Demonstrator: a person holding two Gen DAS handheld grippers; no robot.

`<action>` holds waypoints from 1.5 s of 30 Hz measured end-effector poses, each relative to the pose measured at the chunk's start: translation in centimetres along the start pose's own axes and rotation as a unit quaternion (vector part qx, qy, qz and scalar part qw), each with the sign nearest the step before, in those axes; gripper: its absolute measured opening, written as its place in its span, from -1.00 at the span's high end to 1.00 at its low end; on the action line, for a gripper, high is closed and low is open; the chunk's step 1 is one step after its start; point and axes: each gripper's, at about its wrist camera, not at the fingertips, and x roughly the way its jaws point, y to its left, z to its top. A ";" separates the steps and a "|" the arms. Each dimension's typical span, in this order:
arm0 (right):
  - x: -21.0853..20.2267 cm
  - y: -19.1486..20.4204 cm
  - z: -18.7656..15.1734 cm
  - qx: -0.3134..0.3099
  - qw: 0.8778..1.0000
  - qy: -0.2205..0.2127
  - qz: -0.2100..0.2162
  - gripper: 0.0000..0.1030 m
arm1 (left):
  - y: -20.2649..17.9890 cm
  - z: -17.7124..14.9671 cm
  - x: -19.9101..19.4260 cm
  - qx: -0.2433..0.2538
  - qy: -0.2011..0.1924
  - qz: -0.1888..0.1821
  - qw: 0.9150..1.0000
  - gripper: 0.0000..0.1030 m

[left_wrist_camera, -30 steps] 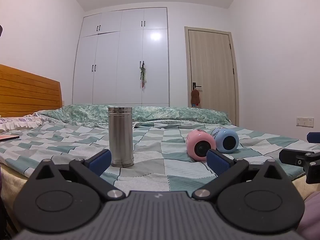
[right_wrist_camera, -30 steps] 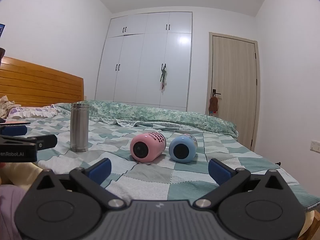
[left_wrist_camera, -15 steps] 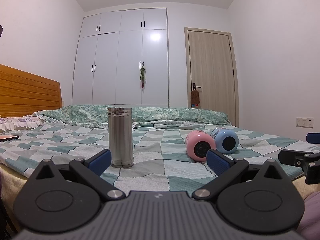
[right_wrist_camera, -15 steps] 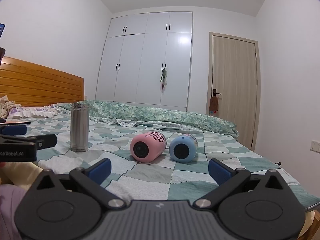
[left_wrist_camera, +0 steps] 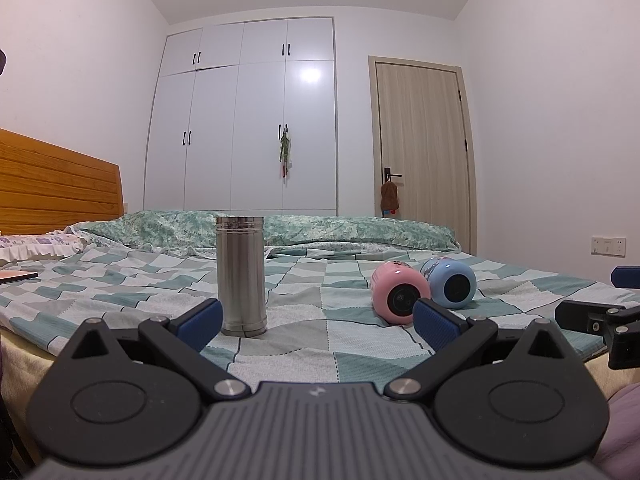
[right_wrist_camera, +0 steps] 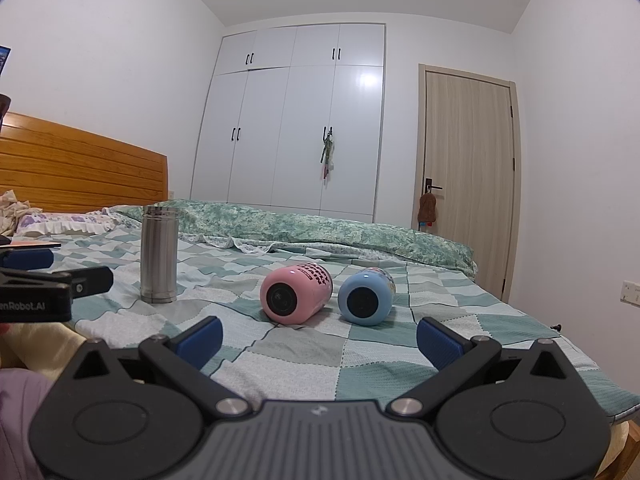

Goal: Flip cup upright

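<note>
Pink cup [right_wrist_camera: 295,294] lies sideways; both claws [left_wrist_camera: 316,318] [right_wrist_camera: 318,336] wide apart, holding nothing.

I am working in a home bedroom. A bed [right_wrist_camera: 360,344] with a checked teal cover fills my foreground; its wooden headboard [right_wrist_camera: 80,172] stands at 9 o'clock, a white built-in wardrobe [right_wrist_camera: 296,120] at 12 o'clock, a wooden door [right_wrist_camera: 468,176] at 2 o'clock.

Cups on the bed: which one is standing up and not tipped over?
The tall silver cup stands upright on the checked bedspread. The pink cup and the blue cup both lie on their sides next to each other.
</note>
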 end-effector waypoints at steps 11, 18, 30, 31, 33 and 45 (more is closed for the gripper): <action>0.0 0.0 0.0 -0.001 1.000 0.000 0.000 -1.00 | 0.0 0.0 0.0 0.000 -0.001 0.000 1.000 -1.00; 0.0 0.0 0.0 -0.001 1.000 0.000 0.000 -1.00 | 0.0 0.0 0.0 -0.001 -0.002 0.000 1.000 -1.00; 0.0 0.0 -0.1 -0.001 1.000 -0.001 0.000 -1.00 | -0.1 0.2 -0.2 -0.001 -0.005 -0.001 1.000 -1.00; 0.0 0.0 -0.1 -0.001 1.000 -0.001 0.000 -1.00 | -0.1 0.3 -0.2 -0.001 -0.005 -0.001 1.000 -1.00; 0.0 0.0 -0.1 -0.001 1.000 -0.001 0.000 -1.00 | -0.1 0.3 -0.3 -0.001 -0.005 -0.001 1.000 -1.00; 0.0 0.0 -0.1 -0.001 1.000 -0.001 0.000 -1.00 | -0.1 0.2 -0.3 -0.001 -0.005 -0.001 1.000 -1.00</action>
